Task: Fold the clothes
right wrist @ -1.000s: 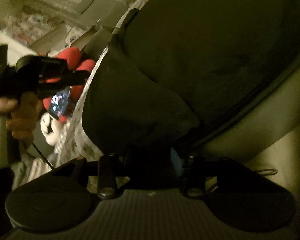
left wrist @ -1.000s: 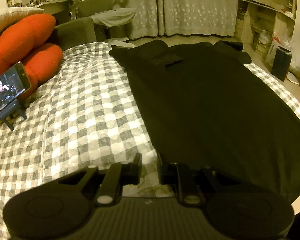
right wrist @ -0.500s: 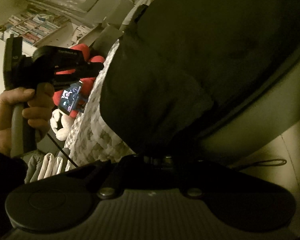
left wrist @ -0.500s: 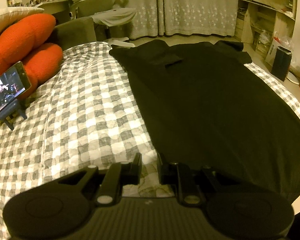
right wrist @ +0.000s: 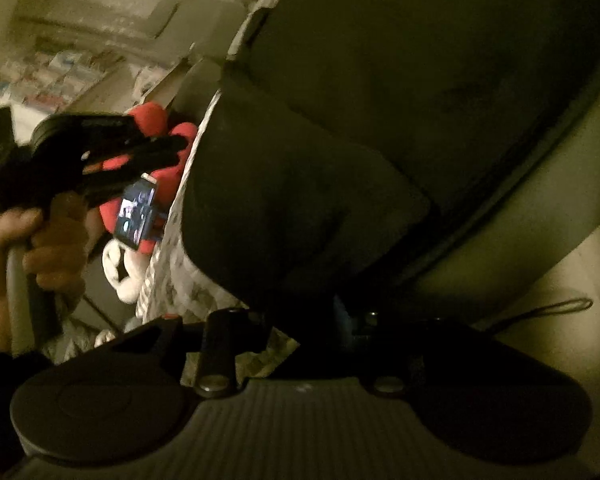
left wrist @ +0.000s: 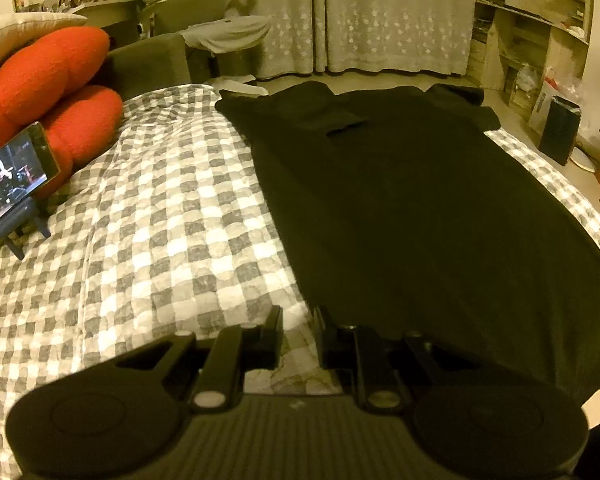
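Observation:
A black garment [left wrist: 400, 208] lies spread flat on the right half of a grey-and-white checked bedspread [left wrist: 160, 240]. My left gripper [left wrist: 298, 322] hovers just above the bedspread at the garment's near left hem, open by a narrow gap with nothing between its fingers. In the tilted right wrist view a corner of the black garment [right wrist: 300, 208] is lifted off the bed and runs down between the fingers of my right gripper [right wrist: 312, 320], which is shut on it. There the left gripper [right wrist: 172, 149] also shows, held by a hand [right wrist: 40, 248].
A phone on a stand [left wrist: 8, 184] sits at the bed's left beside red cushions [left wrist: 48, 80]. Beyond the bed are curtains [left wrist: 380, 12], shelves [left wrist: 540, 20] and a black bag [left wrist: 560, 132] on the floor. The bed's edge drops to the floor [right wrist: 540, 260] on the right.
The right gripper swung with the garment corner and tilted back, so its view shifted. The left gripper and the spread garment have stayed put.

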Demonstrator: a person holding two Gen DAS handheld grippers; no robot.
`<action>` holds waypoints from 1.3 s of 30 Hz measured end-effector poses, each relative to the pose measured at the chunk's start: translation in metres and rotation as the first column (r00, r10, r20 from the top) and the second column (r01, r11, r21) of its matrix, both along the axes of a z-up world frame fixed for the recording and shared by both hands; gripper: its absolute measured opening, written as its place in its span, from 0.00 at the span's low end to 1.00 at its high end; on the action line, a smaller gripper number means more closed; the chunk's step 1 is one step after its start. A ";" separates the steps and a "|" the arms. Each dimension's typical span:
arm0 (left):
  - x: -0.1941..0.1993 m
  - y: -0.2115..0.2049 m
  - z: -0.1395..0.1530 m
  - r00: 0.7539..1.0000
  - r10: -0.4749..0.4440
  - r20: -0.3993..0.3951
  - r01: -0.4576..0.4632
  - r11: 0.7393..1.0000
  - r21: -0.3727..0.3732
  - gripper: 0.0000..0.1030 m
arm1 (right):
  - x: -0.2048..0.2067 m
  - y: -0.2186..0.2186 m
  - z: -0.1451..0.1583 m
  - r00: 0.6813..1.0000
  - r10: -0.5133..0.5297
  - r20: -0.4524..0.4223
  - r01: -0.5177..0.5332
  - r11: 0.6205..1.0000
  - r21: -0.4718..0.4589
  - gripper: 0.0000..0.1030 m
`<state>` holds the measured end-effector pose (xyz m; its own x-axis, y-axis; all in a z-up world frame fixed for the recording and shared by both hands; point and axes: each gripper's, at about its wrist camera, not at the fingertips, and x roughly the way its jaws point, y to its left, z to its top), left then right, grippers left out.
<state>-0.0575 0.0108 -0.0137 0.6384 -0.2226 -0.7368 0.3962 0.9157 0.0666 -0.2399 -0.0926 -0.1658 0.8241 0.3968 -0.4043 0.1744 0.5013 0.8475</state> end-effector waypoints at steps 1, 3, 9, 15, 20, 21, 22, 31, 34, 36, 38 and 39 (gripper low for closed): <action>0.000 0.000 0.000 1.000 0.001 0.000 -0.001 1.000 0.001 0.16 | 0.001 0.000 -0.001 1.000 -0.002 -0.002 0.002 1.000 0.011 0.27; 0.001 0.001 0.000 1.000 0.005 -0.001 -0.005 1.000 0.001 0.16 | 0.003 -0.001 -0.002 1.000 -0.007 -0.005 0.007 0.999 0.032 0.08; 0.001 0.002 0.000 1.000 0.007 -0.003 -0.007 1.000 -0.003 0.16 | -0.012 0.012 0.012 1.000 0.011 0.010 -0.011 1.000 -0.019 0.06; 0.001 0.003 0.000 1.000 0.010 0.000 -0.010 1.000 0.001 0.16 | -0.021 0.034 0.027 0.999 0.041 0.034 -0.037 0.991 -0.132 0.05; 0.003 0.003 -0.001 1.000 0.017 -0.001 -0.017 1.000 0.010 0.16 | -0.021 0.049 0.032 0.999 0.045 0.025 -0.039 0.974 -0.225 0.04; 0.003 0.003 -0.001 1.000 0.017 -0.002 -0.017 1.000 0.011 0.16 | -0.023 0.053 0.036 0.998 0.050 0.035 -0.040 0.965 -0.260 0.04; 0.003 0.003 -0.001 1.000 0.017 -0.001 -0.017 1.000 0.012 0.16 | -0.024 0.055 0.038 0.998 0.053 0.040 -0.040 0.958 -0.283 0.04; 0.005 0.004 -0.005 0.999 0.011 -0.031 -0.012 1.000 -0.022 0.16 | -0.036 0.055 0.050 0.993 0.085 0.081 -0.043 0.907 -0.419 0.07; 0.007 0.010 -0.004 0.998 0.013 -0.064 -0.019 0.996 -0.088 0.16 | -0.040 0.044 0.058 0.991 0.090 0.095 -0.038 0.893 -0.449 0.13; 0.008 0.015 -0.004 0.995 0.017 -0.094 -0.030 0.990 -0.136 0.16 | -0.043 0.033 0.071 0.987 0.104 0.123 -0.032 0.875 -0.484 0.13; 0.008 0.015 -0.006 0.994 0.016 -0.113 -0.034 0.988 -0.153 0.16 | -0.043 0.023 0.085 0.982 0.122 0.145 -0.032 0.859 -0.510 0.14; 0.008 0.015 -0.007 0.992 0.016 -0.121 -0.035 0.987 -0.159 0.17 | -0.040 0.019 0.091 0.979 0.148 0.138 -0.055 0.851 -0.522 0.15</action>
<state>-0.0496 0.0257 -0.0211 0.5550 -0.3290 -0.7640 0.3688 0.9206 -0.1286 -0.2801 -0.0738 -0.0749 0.8639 0.2557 -0.4340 -0.0214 0.8794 0.4757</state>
